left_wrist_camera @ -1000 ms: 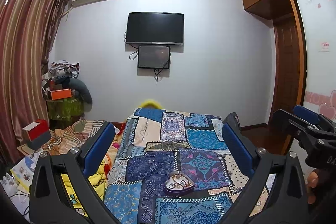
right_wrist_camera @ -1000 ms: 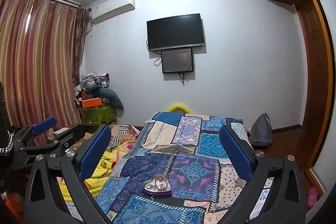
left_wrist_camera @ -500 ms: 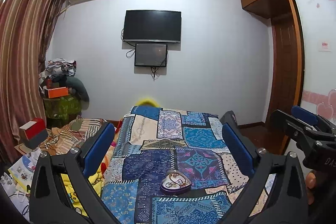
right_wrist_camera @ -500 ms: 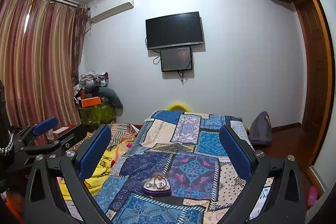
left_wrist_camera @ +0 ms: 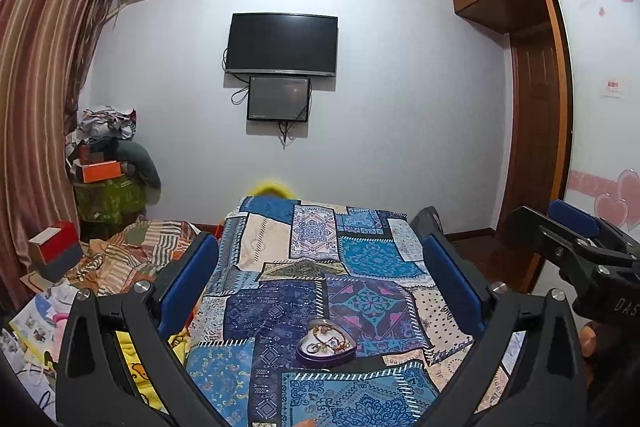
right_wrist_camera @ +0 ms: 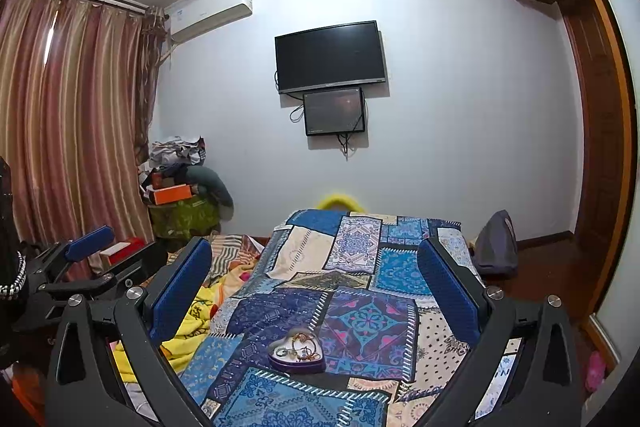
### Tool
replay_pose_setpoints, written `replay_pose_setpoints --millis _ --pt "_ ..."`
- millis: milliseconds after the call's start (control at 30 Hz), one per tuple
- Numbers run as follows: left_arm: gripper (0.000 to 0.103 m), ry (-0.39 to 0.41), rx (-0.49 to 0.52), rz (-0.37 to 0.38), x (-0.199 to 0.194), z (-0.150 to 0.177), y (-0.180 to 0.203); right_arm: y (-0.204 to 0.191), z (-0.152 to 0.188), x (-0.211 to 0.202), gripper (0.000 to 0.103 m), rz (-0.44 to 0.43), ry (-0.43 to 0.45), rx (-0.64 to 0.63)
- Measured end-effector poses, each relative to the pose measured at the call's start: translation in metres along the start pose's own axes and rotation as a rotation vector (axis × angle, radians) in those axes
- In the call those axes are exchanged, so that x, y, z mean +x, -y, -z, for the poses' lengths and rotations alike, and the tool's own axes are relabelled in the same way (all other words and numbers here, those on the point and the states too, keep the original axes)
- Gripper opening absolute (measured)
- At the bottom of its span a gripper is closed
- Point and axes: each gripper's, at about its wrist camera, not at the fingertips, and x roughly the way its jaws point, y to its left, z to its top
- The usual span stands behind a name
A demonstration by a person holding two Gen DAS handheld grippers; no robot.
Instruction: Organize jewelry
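Jewelry [left_wrist_camera: 326,339] lies tangled in a heart-shaped tray [left_wrist_camera: 327,355] on the patchwork bedspread [left_wrist_camera: 360,259], near the foot of the bed, ahead of both grippers and touched by neither.

Left gripper [left_wrist_camera: 316,271]: fingers spread wide, holding nothing. Right gripper [right_wrist_camera: 314,275]: likewise released, nothing between the fingers.

Risks, as judged:
- The pieces appear interlaced; lifting one is likely to drag others out onto the bedspread, where the busy pattern would hide them.
- The tray rests on soft bedding; a downward press at its rim could tip it.
- Thin chains may slip between broad blue pads.

Not determinable: the number and kind of pieces, too small to tell; any destination for sorting, none seen; the near edge of the bed, cut off by the gripper frames.
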Motion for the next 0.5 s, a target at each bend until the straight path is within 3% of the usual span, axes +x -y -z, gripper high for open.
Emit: replay_pose_setpoints --millis 500 --pt "0.103 -0.012 -0.008 0.011 0.0027 0.0034 -0.0037 0.0002 -0.0002 0.0030 0.102 -0.001 -0.007 0.000"
